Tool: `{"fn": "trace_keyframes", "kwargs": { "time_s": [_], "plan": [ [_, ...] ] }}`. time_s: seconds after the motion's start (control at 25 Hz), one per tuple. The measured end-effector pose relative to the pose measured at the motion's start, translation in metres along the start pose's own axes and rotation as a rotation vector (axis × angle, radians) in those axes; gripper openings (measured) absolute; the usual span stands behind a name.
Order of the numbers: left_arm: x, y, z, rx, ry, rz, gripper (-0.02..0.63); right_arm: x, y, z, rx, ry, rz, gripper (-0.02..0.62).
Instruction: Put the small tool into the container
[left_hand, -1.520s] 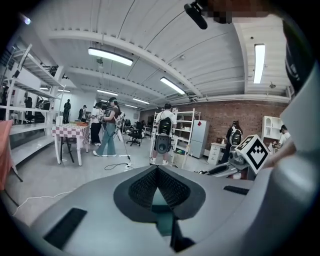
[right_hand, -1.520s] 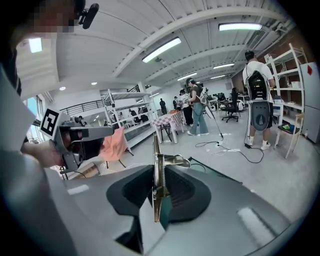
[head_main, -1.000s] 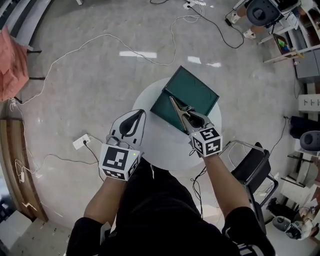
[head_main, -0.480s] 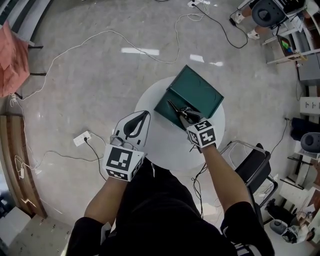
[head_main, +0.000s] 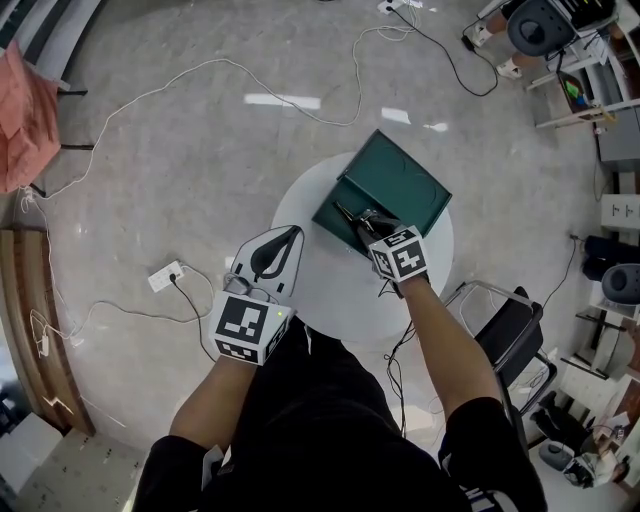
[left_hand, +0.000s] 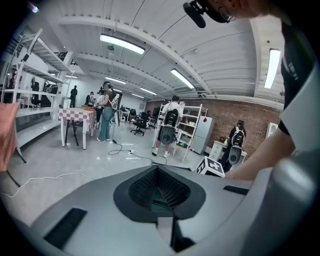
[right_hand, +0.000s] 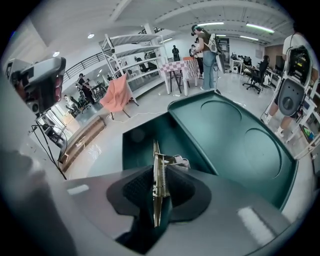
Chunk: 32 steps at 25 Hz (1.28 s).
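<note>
While right tool (head_main: 368, 228) clamps pliers (right_hand: 158, 170) over green container (head_main: 400, 185), chair (head_main: 505, 335) beside table (head_main: 330, 290).

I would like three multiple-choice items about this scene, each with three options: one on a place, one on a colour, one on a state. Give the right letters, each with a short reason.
1. Where does the open box-shaped container stand?
A. on the round white table
B. on a sofa
C. inside a drawer

2. What colour is this container?
A. red
B. dark green
C. yellow

3. In what state is the right gripper?
A. open and empty
B. shut on a cup
C. shut on a small metal tool with a spring

Answers:
1 A: the head view shows it resting on the tabletop.
2 B: its lid and its inside are both dark green.
3 C: the right gripper view shows the pads pressing on the tool.
</note>
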<state>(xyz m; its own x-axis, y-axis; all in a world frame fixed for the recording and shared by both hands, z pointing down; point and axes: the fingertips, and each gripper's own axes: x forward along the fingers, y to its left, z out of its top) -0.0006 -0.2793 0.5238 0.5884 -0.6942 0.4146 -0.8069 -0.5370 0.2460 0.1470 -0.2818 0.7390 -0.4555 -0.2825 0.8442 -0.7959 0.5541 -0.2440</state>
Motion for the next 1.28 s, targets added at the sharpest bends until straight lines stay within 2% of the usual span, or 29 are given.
{"fn": "trace_keyframes", "kwargs": {
  "time_s": [0.24,0.36,0.44,0.64,0.88,1.12,1.2,1.28],
  "plan": [
    [-0.001,0.005,-0.004,-0.006,0.006,-0.008,0.003,0.004,-0.003,0.003,0.026,0.006,-0.007,0.101],
    [-0.003,0.007,-0.004,-0.011,0.003,-0.015,0.003,0.004,-0.006,-0.002,0.061,0.024,-0.01,0.16],
    [-0.005,0.006,-0.002,-0.01,0.001,-0.021,0.003,-0.001,-0.005,-0.007,0.081,0.031,-0.012,0.166],
    [-0.01,0.005,0.009,0.004,-0.023,-0.033,0.003,-0.017,-0.014,-0.009,0.103,0.009,-0.089,0.189],
    [-0.016,0.013,0.026,0.027,-0.055,-0.054,0.003,-0.047,-0.017,0.0,0.133,-0.072,-0.181,0.187],
    [-0.028,0.014,0.045,0.051,-0.068,-0.069,0.003,-0.098,-0.016,0.006,0.197,-0.2,-0.285,0.139],
    [-0.031,0.011,0.053,0.064,-0.071,-0.077,0.003,-0.119,-0.01,0.013,0.211,-0.253,-0.301,0.104],
    [-0.036,0.007,0.064,0.078,-0.079,-0.085,0.003,-0.14,0.0,0.022,0.223,-0.31,-0.304,0.096]
  ]
}}
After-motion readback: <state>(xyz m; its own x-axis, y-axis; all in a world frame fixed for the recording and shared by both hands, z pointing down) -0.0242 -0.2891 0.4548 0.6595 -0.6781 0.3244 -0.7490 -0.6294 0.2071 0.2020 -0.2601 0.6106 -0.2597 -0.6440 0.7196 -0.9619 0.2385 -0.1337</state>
